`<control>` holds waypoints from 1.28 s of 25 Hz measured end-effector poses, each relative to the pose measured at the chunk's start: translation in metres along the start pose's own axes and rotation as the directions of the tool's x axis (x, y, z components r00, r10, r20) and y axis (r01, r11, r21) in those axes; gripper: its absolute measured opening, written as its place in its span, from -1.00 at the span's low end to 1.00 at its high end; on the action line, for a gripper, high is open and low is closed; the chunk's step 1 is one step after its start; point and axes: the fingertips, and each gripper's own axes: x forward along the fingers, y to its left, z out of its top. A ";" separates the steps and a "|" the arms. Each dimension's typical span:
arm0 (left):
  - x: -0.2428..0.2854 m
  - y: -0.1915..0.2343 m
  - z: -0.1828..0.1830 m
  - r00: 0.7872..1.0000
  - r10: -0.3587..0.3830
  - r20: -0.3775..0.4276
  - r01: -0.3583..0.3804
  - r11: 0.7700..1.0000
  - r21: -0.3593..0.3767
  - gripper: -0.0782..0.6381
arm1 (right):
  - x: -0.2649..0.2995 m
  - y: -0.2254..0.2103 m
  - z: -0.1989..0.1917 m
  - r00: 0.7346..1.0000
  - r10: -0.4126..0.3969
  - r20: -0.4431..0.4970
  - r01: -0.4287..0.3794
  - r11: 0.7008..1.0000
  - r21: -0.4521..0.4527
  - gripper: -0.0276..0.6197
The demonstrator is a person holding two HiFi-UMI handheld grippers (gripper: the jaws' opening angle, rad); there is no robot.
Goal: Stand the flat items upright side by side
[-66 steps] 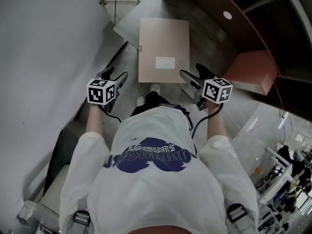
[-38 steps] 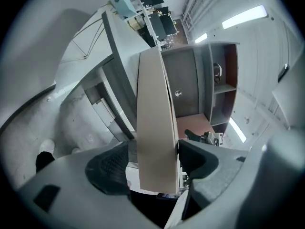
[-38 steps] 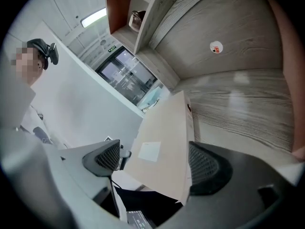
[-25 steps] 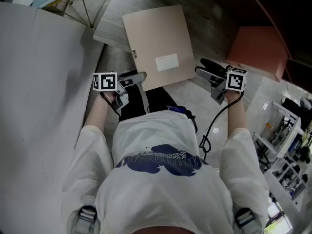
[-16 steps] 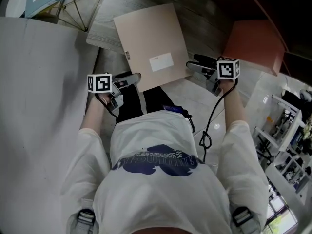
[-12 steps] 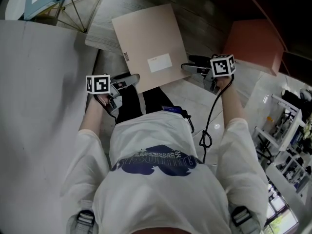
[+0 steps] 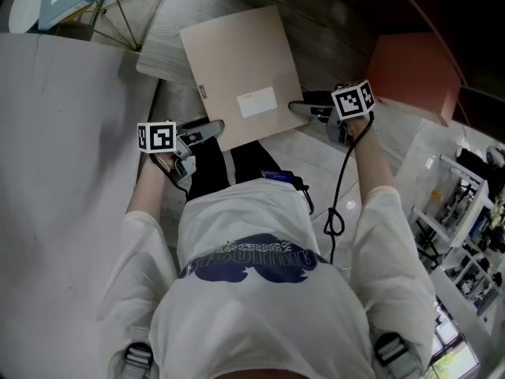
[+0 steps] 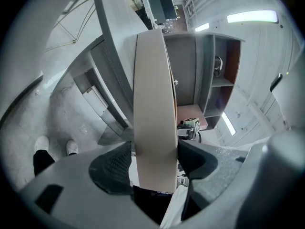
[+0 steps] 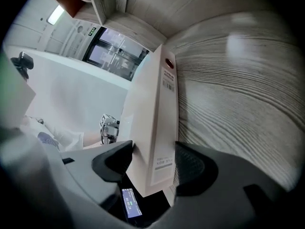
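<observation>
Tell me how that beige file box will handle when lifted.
The beige file box is probably stiff: its edges run straight in both gripper views. Its smooth faces may slip in a pinch. Stood upright, the narrow spine looks apt to tip.

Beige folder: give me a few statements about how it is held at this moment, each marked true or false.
1. The beige folder sits between the jaws of the left gripper, pads pressed on it. True.
2. The right gripper is empty and well clear of the folder. False: its jaws have just been closing, and the folder's edge is now between them, with the pads against it.
3. A white label shows on the folder's broad face. True.
4. The folder already stands upright on its edge. False: in the head view its broad face is turned up toward the camera, with a gripper at each near corner.
</observation>
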 end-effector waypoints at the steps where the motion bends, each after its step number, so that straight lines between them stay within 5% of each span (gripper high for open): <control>1: 0.000 0.000 0.000 1.000 0.002 0.000 -0.002 1.000 0.002 0.09 | 0.000 -0.001 0.000 1.000 -0.007 -0.002 0.007 1.000 -0.006 -0.09; 23: -0.005 -0.012 0.012 0.998 0.063 0.011 -0.063 0.995 0.082 0.03 | -0.005 0.009 0.002 0.999 -0.001 0.051 0.004 0.998 -0.069 -0.19; 32: -0.012 -0.032 0.023 0.990 0.134 0.047 -0.141 0.959 0.245 0.04 | -0.009 0.020 0.010 0.997 -0.054 0.057 0.064 0.980 -0.191 -0.20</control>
